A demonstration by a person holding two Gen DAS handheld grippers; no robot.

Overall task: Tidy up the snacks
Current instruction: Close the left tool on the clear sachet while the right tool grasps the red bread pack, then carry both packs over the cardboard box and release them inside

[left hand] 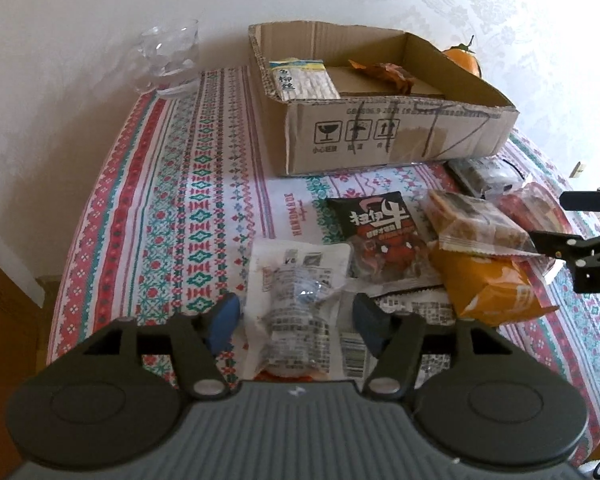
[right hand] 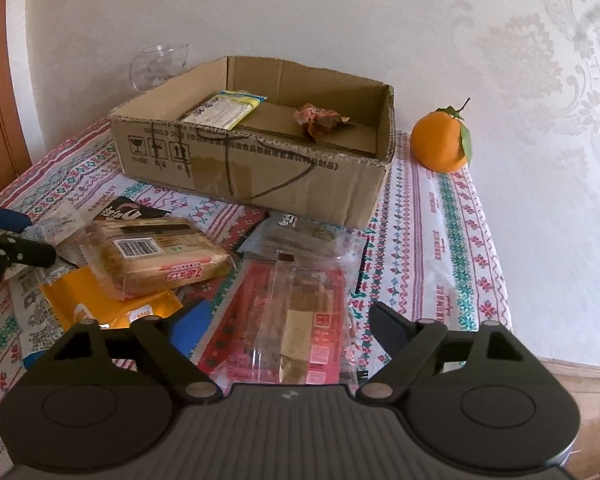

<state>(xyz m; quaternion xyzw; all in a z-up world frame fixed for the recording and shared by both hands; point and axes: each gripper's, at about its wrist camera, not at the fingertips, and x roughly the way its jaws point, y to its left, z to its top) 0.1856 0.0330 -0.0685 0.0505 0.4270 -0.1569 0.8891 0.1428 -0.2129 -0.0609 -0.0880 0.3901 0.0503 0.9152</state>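
Note:
A cardboard box (left hand: 396, 140) (right hand: 260, 176) at the back of the table holds a yellow-topped pale packet (left hand: 304, 78) (right hand: 226, 110) and a crumpled orange wrapper (left hand: 384, 74) (right hand: 320, 120). Loose snacks lie in front. My left gripper (left hand: 296, 316) is open, its fingers either side of a clear vacuum packet (left hand: 296, 300). My right gripper (right hand: 288, 320) is open around a red-and-clear packet (right hand: 296, 320). A cake packet (right hand: 156, 256) (left hand: 472, 220) rests on an orange bag (right hand: 112, 304) (left hand: 488, 284). A black packet (left hand: 376, 220) lies between.
A glass cup (left hand: 168, 56) (right hand: 156, 66) stands back left by the wall. An orange (right hand: 440, 144) (left hand: 462, 58) sits right of the box. A grey-blue packet (right hand: 292, 232) lies before the box. The patterned tablecloth (left hand: 160, 200) ends at the table's edges on both sides.

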